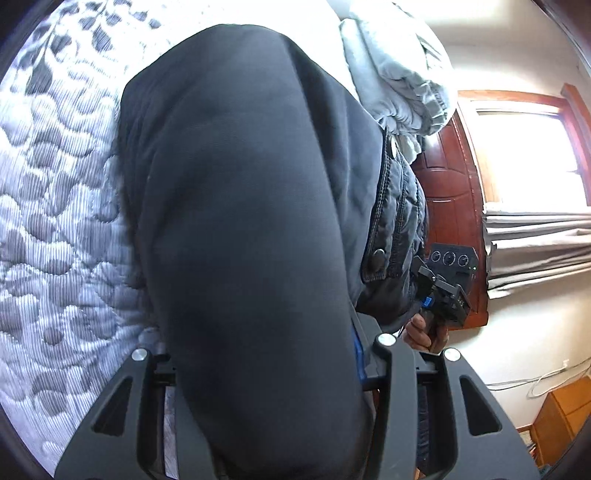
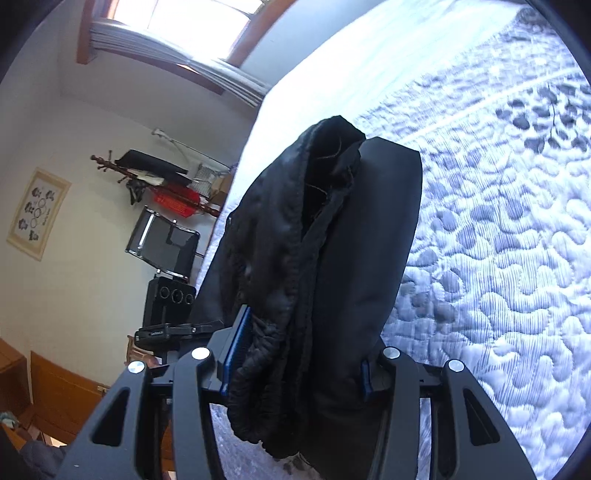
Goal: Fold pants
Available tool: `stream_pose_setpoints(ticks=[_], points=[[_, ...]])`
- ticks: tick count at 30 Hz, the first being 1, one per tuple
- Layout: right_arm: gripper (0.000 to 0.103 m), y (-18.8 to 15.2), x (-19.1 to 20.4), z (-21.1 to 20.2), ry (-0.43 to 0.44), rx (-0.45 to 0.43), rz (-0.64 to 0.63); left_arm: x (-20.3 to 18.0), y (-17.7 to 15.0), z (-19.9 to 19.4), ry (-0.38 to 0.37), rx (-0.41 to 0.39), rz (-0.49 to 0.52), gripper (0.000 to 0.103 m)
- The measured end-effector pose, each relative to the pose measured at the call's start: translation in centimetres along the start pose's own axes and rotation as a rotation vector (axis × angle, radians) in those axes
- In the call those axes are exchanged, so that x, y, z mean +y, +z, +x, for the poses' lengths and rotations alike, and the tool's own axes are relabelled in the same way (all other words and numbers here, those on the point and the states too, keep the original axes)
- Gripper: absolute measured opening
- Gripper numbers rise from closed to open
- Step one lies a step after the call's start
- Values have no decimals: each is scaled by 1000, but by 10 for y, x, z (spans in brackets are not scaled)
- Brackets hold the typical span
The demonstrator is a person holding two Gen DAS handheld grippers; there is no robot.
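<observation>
Both claws grip the dark pants [image 1: 240, 221], which hang bunched above a bed [image 1: 55, 221] covered by a quilted white and grey spread.

In the left wrist view, the left claw [image 1: 266, 369] is closed on a broad fold of the cloth, which fills the gap between its fingers and blocks most of the picture. To the right, a hand [image 1: 424, 332] holds the right claw's handle in front of a quilted dark jacket [image 1: 402, 206]. A pale grey garment [image 1: 399, 70] lies far on the bed.

In the right wrist view, the right claw [image 2: 295, 373] clamps the gathered waistband [image 2: 266, 332] between its blue pads [image 2: 236, 343]. A window [image 2: 192, 18] and a chair [image 2: 162, 240] are on the left.
</observation>
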State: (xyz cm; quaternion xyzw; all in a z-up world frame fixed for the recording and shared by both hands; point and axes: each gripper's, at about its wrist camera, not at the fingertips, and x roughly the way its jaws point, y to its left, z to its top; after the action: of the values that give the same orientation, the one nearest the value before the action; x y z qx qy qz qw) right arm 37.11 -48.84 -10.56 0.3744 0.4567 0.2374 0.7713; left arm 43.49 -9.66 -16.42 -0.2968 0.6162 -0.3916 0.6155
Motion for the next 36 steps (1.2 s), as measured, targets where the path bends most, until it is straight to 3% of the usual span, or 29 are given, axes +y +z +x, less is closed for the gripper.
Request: stream_pose_setpoints(ticks=[5,14,19,26,31,36], points=[[49,0,-24,5,10,4,51,-1,6,10,-13,-6,1,48],[67,-10,-57,6,15,-7,126,5,8,29,8,-18,13,60],[68,-22,-74,-4,25,-25,153,3,6,32,23,-24,24,63],[70,-47,-76,-59,-13,-154,160,-1,6,33,27,-41,4,64],[70,-65,-53,-84,28,-190,109,-19,-1,19,124,-95,38,69],[70,-59,-25,-68,-19,-170,48,-44,-20,-5,235,-190,59,84]])
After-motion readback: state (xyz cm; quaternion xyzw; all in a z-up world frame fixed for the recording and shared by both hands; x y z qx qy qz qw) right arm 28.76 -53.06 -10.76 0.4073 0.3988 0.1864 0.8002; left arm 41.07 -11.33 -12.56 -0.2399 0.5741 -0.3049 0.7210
